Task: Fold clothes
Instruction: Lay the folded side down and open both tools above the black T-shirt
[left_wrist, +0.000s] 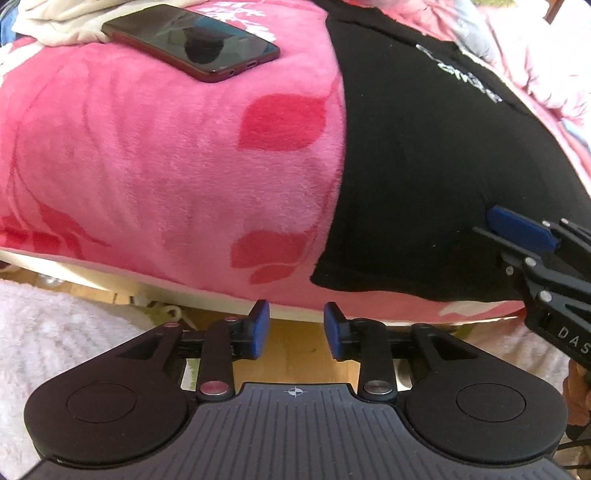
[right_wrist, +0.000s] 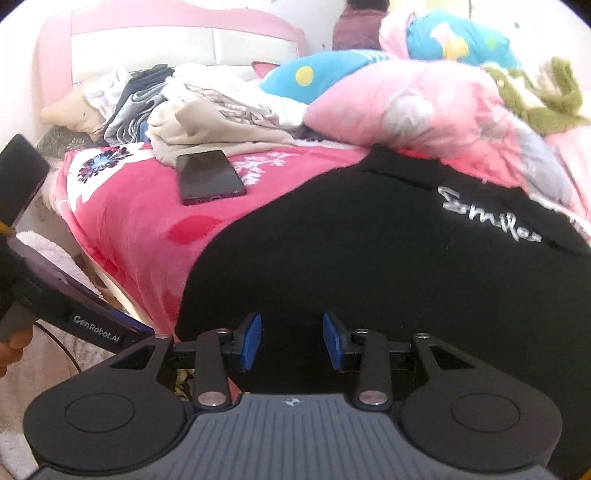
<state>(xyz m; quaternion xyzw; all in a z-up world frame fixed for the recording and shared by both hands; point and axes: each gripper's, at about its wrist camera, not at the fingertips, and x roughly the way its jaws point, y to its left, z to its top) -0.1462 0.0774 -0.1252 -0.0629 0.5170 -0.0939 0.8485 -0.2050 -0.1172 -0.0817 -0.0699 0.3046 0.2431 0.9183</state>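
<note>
both hand-held grippers, left (left_wrist: 296, 328) and right (right_wrist: 291, 339), tilt down, jaws parted and empty, at the black cotton garment (right_wrist: 369, 258) stretching toward twelve o'clock.

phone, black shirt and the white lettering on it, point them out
phone (right_wrist: 210, 177), right wrist view, middle of the dark screen
black shirt (left_wrist: 406, 166), left wrist view, plain cloth mid-body
white lettering (right_wrist: 487, 218), right wrist view, middle of the script

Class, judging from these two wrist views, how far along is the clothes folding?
Done: the black garment lies flat on the pink blanket, apparently folded. In hand: nothing; the left gripper and right gripper are both open and empty. Left: the heap of clothes by the headboard remains unfolded.
</note>
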